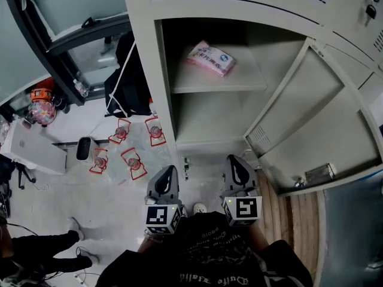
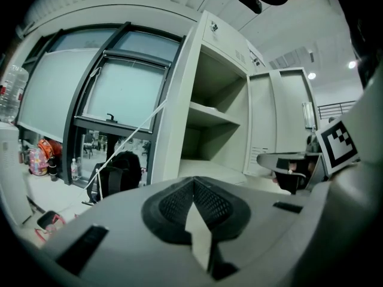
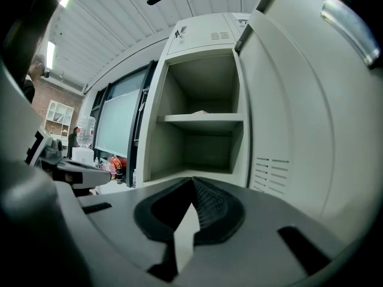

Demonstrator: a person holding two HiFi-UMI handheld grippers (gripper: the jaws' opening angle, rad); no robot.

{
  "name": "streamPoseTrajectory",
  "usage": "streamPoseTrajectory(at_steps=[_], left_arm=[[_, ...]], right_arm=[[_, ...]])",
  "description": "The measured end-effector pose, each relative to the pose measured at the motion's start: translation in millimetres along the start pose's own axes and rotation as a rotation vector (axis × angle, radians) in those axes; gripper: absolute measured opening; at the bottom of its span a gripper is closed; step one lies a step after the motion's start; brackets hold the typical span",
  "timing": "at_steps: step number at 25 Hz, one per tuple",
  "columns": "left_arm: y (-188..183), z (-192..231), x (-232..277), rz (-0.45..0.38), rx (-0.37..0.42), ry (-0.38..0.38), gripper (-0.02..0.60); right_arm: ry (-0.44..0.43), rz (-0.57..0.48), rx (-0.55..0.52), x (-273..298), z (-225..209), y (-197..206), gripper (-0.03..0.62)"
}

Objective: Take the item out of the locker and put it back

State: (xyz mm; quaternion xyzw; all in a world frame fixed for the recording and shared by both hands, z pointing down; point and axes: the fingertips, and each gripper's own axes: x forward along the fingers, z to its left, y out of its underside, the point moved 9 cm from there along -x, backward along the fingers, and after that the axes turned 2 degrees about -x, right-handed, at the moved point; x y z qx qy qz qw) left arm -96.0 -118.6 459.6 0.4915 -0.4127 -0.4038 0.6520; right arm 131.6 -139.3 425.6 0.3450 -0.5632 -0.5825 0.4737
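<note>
Pale floor (image 1: 42, 196), windows (image 1: 72, 2) far left; grey locker (image 1: 160, 70) ahead, door (image 1: 311, 109) swung right. Pink packet (image 1: 210, 58) flat on upper shelf (image 1: 248, 76): fits either waiting to come out or already returned. Left gripper (image 1: 168, 178) and right gripper (image 1: 237, 171) near, short of the shelves, both pinched shut, empty. Packet print unreadable; barely an edge over the shelf lip in the right gripper view.

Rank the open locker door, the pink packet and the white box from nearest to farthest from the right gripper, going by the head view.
From the right gripper:
1. Open locker door, close by on its right.
2. Pink packet, ahead, lying on the upper shelf.
3. White box, far off at the left edge.
</note>
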Motion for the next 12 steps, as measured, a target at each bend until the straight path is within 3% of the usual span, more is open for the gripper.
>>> streamPoseTrajectory(at_steps=[12], left_arm=[[-2.4,0.6,-0.1,-0.003,-0.002,0.002,0.008]], right_arm=[[0.003,0.002,-0.015,0.8,0.8,-0.7,0.003]])
